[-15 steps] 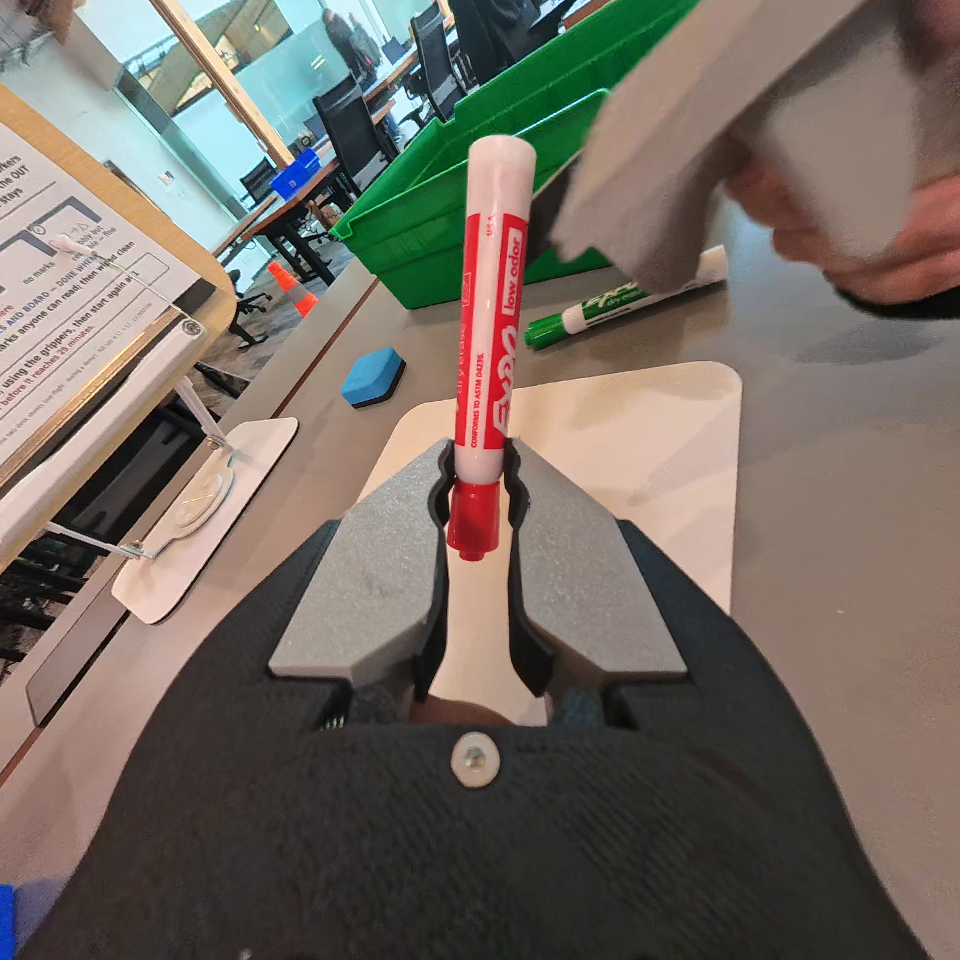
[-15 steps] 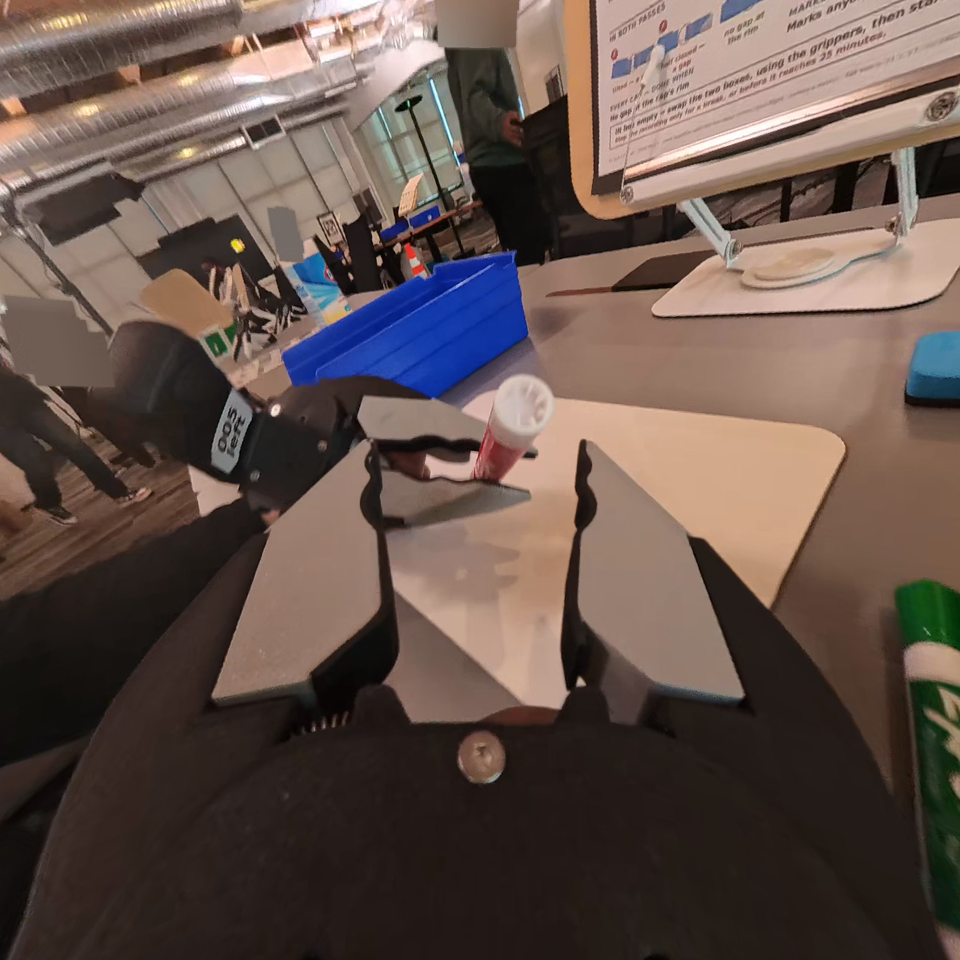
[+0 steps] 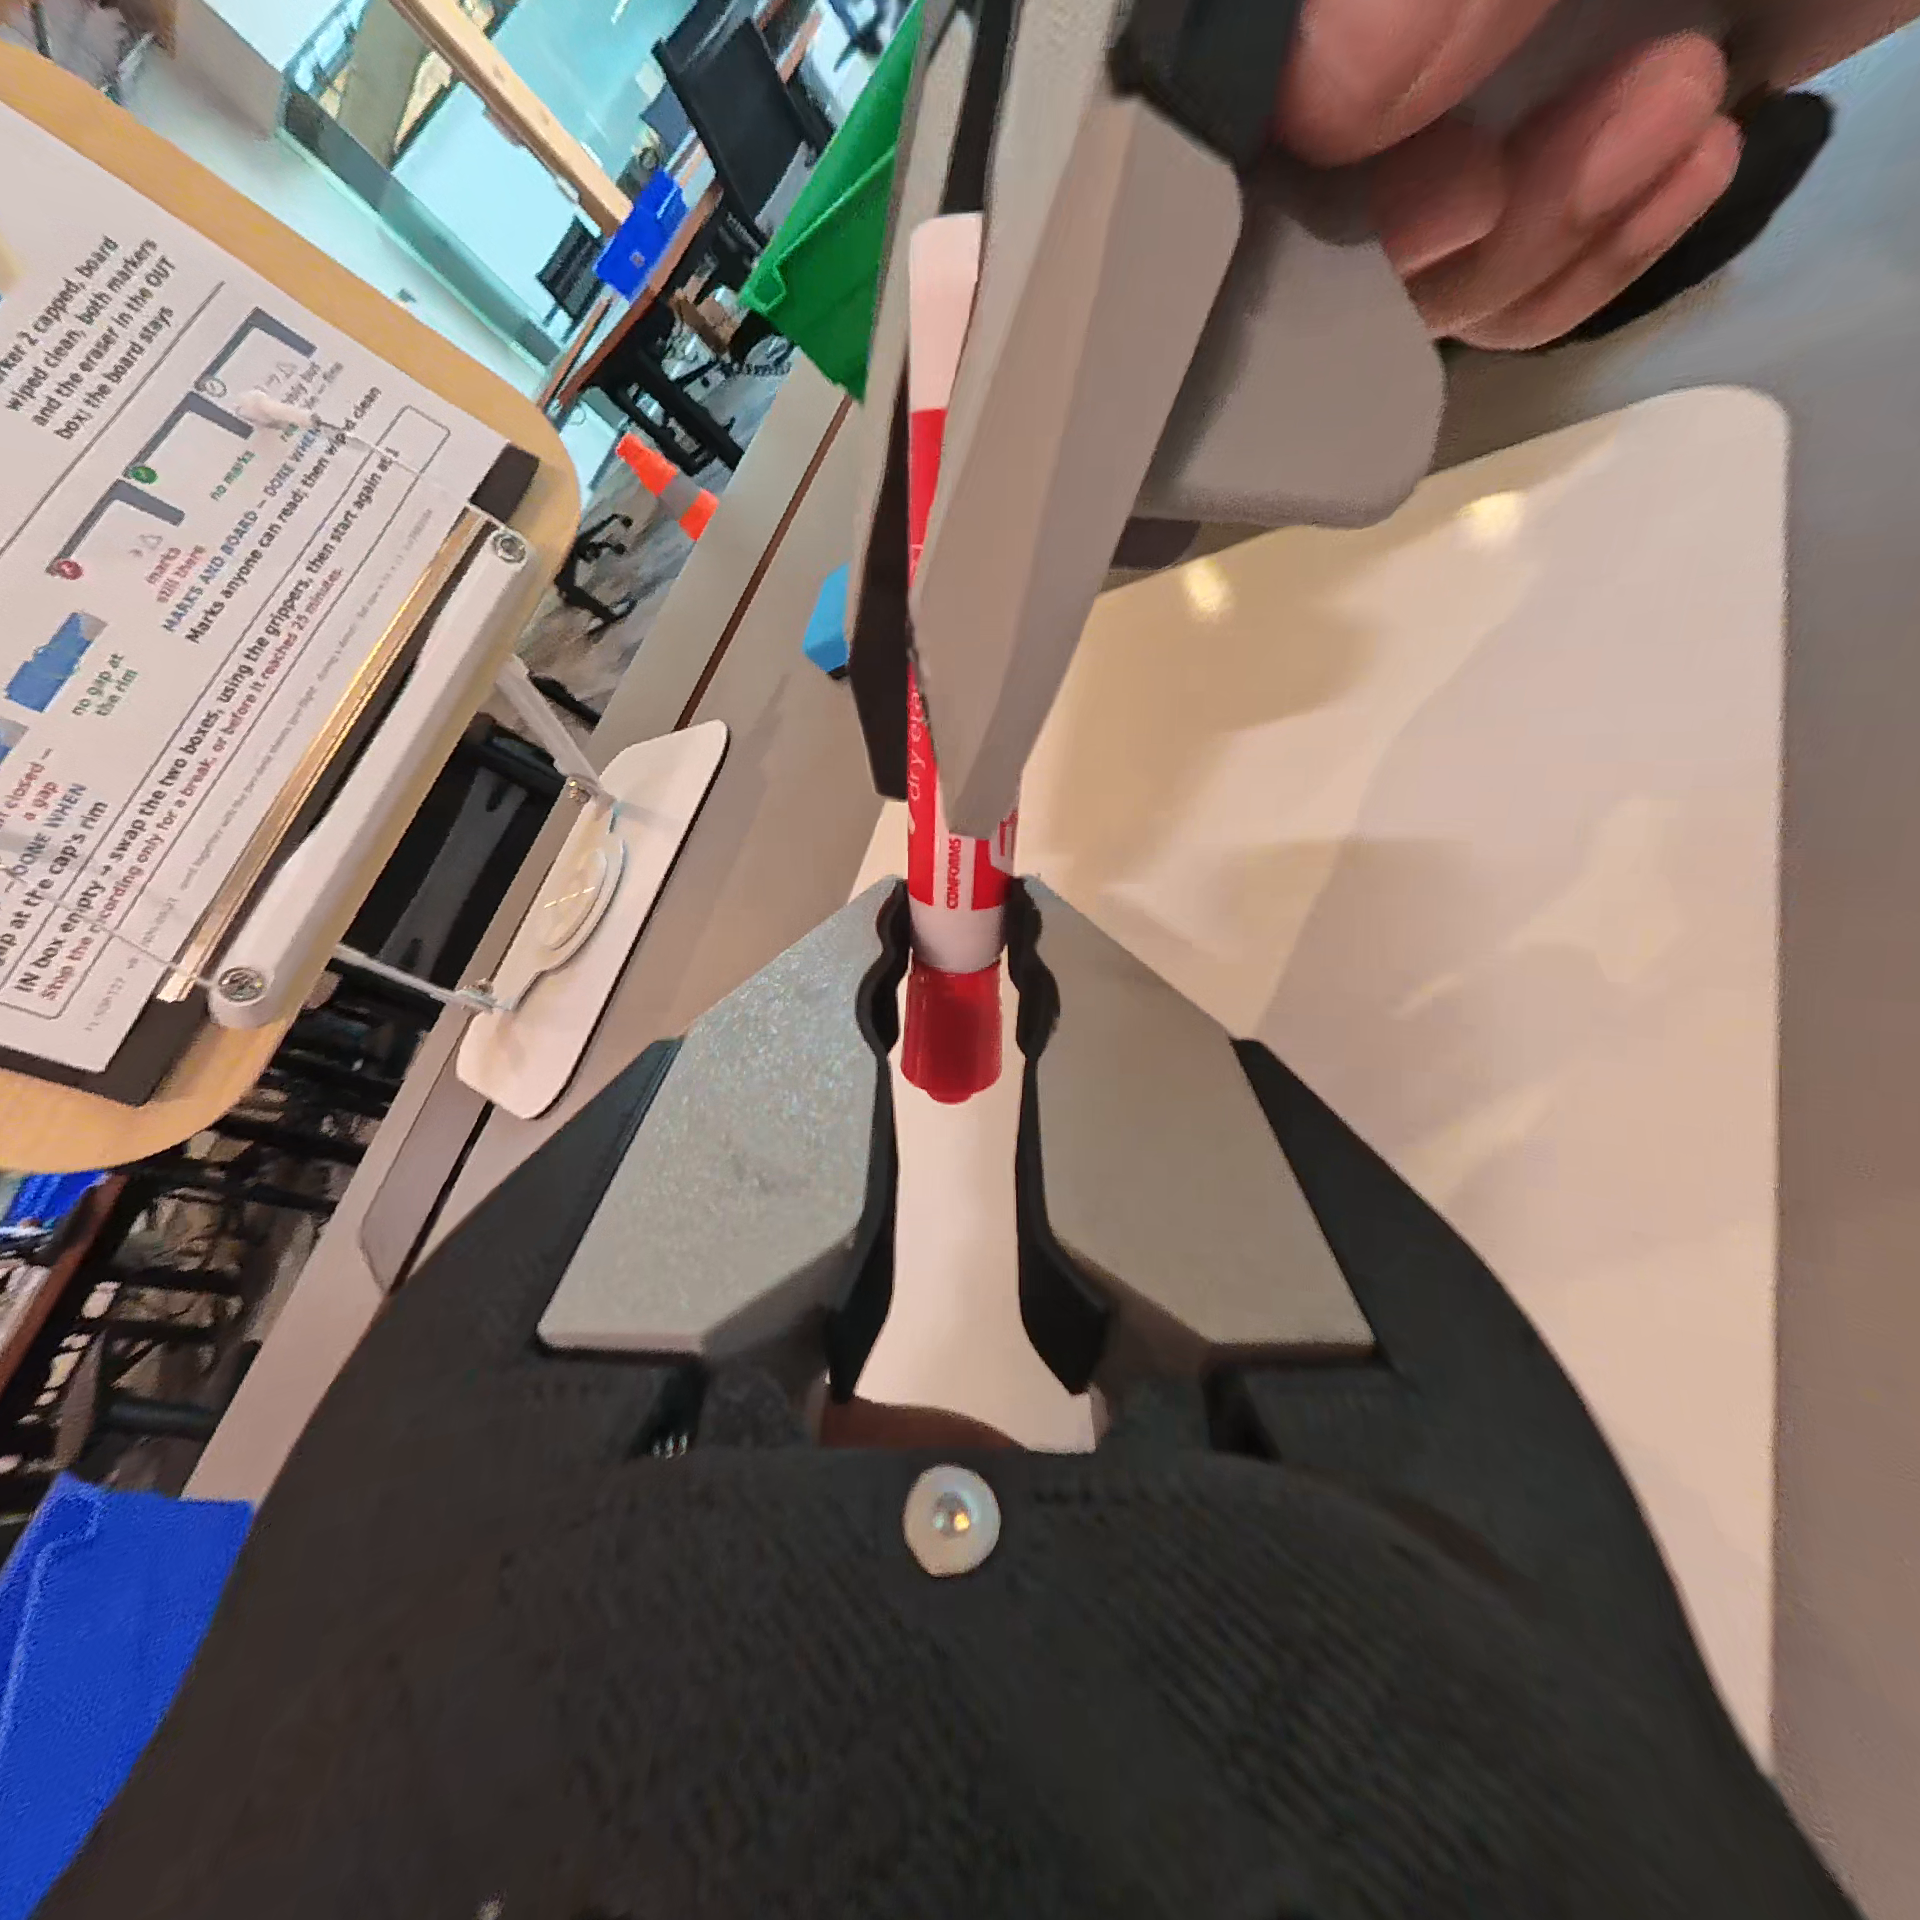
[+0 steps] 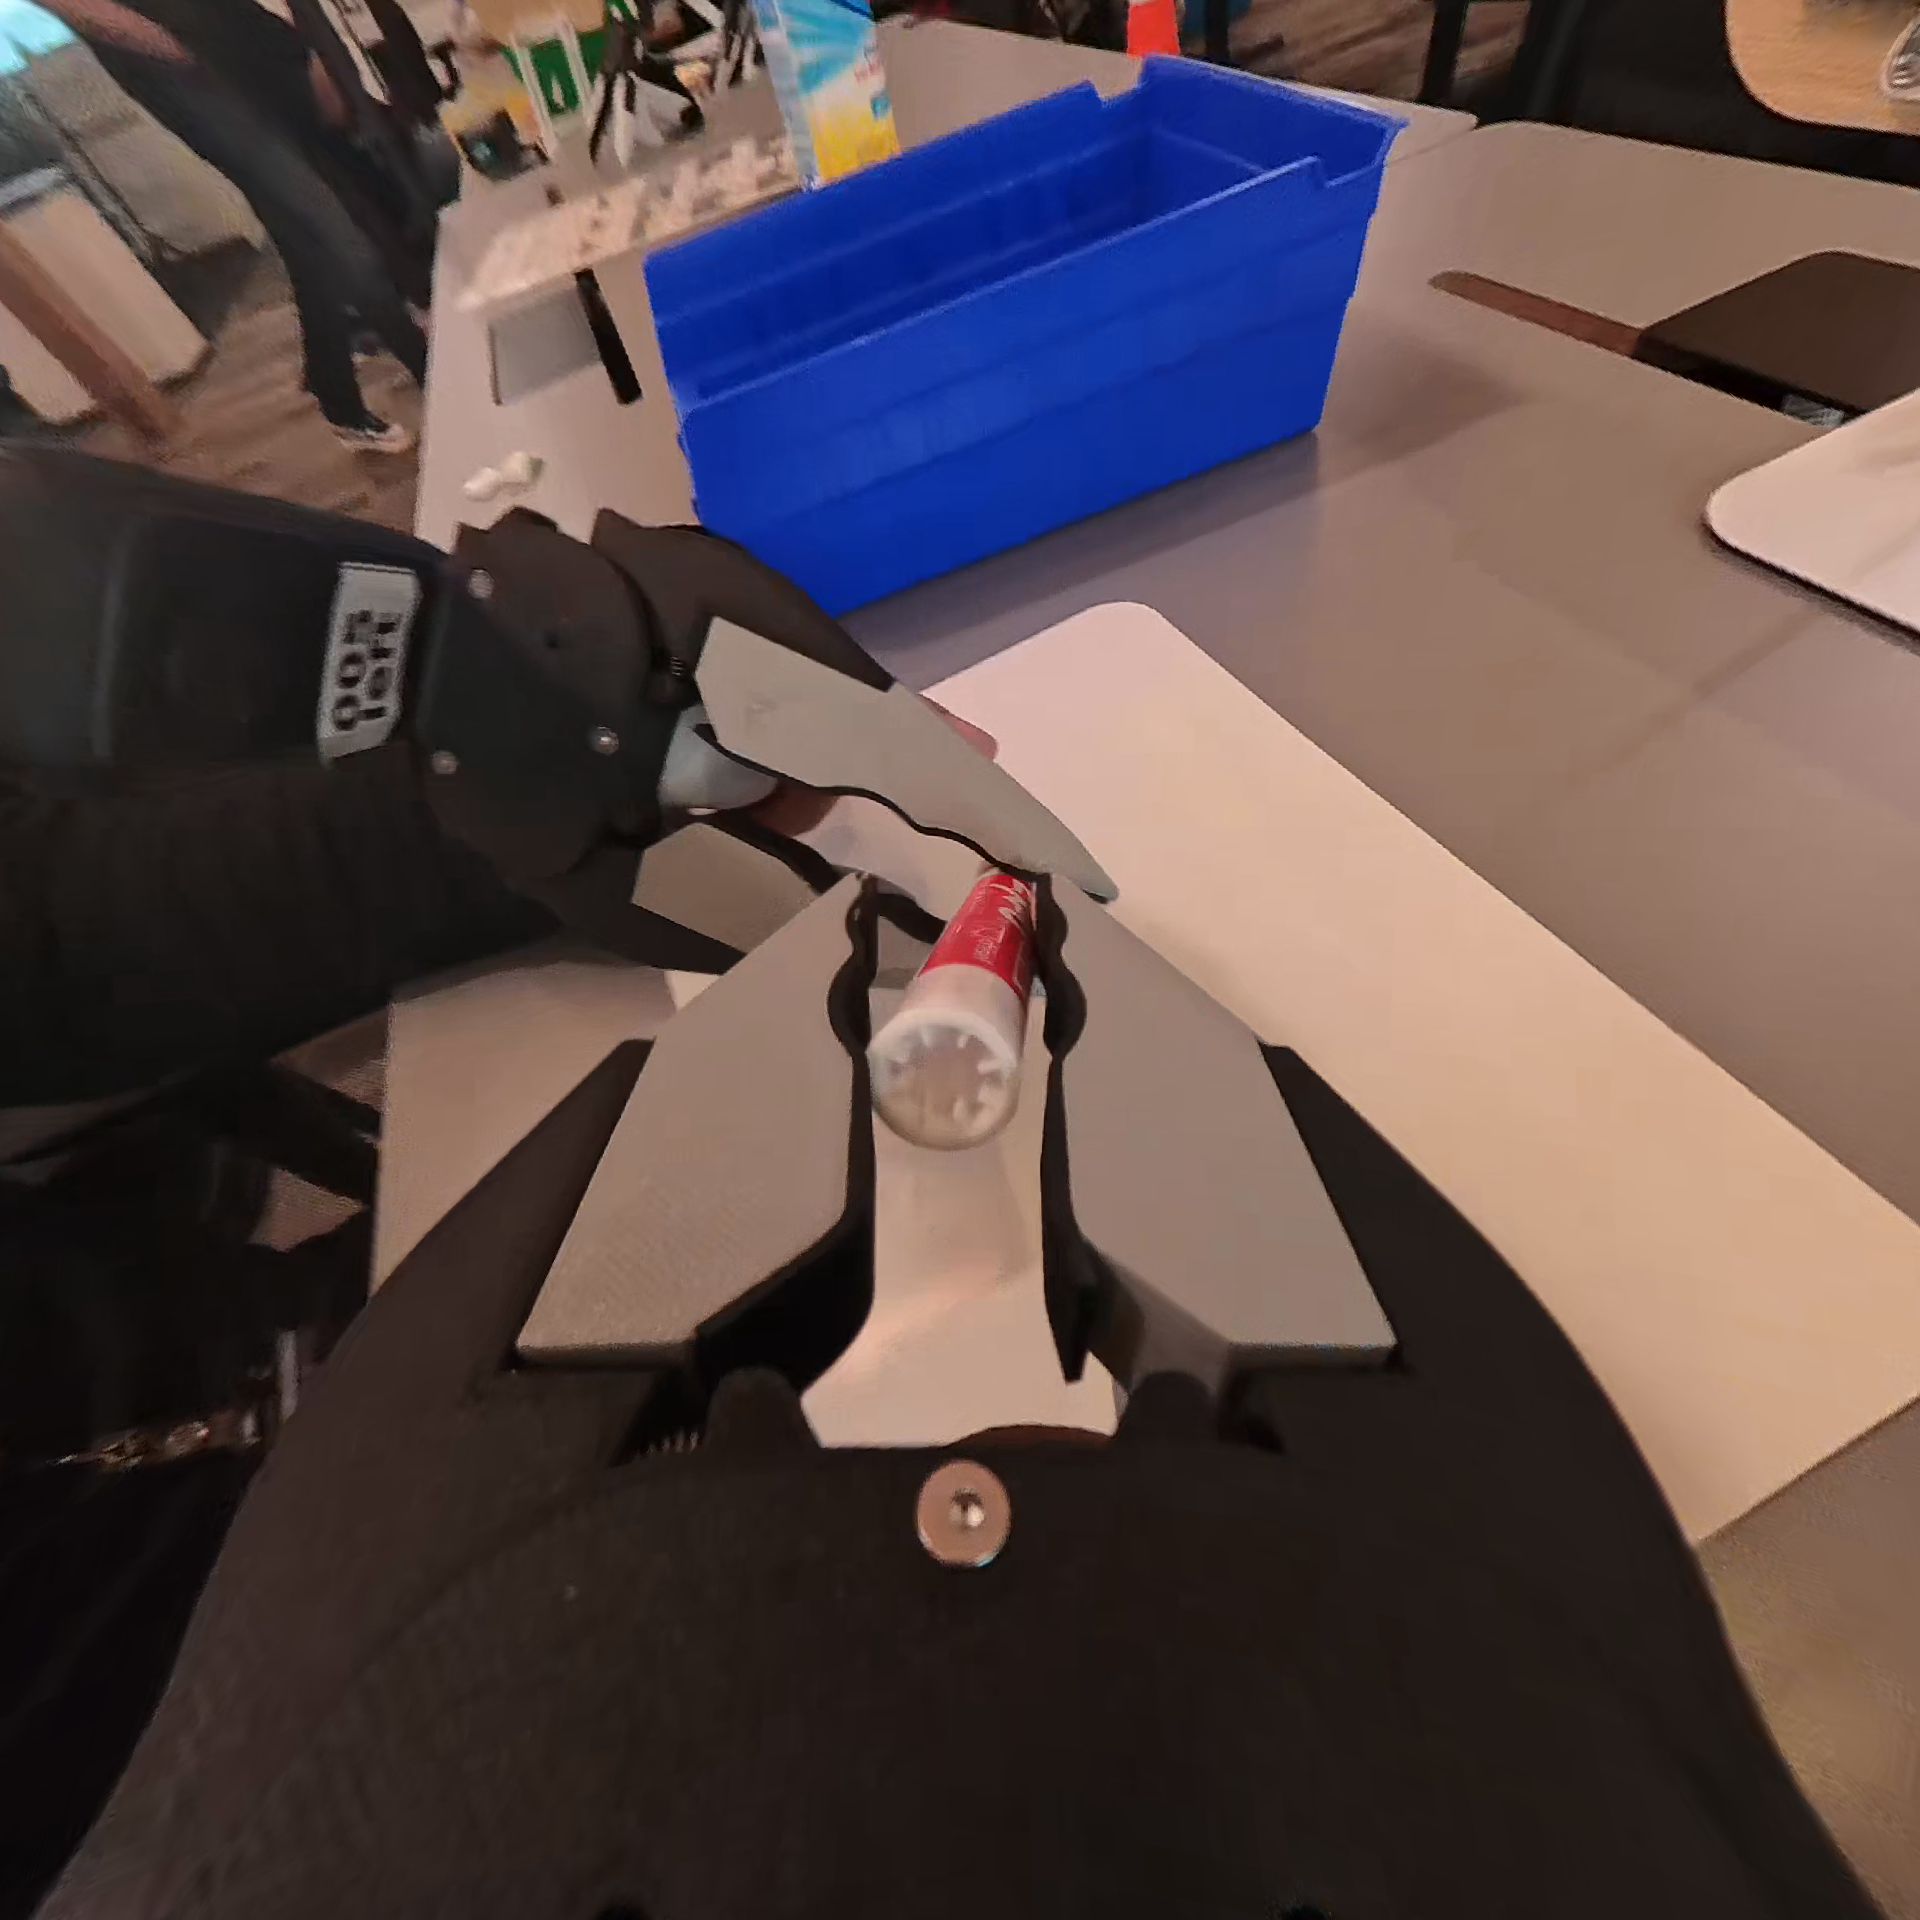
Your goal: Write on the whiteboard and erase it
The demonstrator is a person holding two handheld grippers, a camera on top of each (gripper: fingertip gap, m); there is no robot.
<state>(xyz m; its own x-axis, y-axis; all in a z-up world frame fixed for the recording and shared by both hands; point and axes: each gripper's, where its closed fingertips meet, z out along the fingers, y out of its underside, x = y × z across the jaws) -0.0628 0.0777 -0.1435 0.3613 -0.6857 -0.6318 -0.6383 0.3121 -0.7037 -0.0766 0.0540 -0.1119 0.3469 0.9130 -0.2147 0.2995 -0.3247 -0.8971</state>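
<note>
Over the near edge of the white rounded whiteboard (image 4: 1455, 935) lying on the grey bench (image 4: 1558, 436), my left tool (image 3: 951, 925) grips the red-capped white dry-erase marker (image 3: 940, 644) at the cap joint. My right tool (image 4: 951, 966) is clenched around the barrel near its back end, so with 2 opposed grips I can likely pull the cap off. A blue plastic bin (image 4: 997, 343) sits beyond the board's far edge.

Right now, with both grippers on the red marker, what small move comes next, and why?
Probably pull the grippers apart to uncap: the left gripper clamps the marker at its red cap, the right gripper its barrel, and the whiteboard is blank.
</note>
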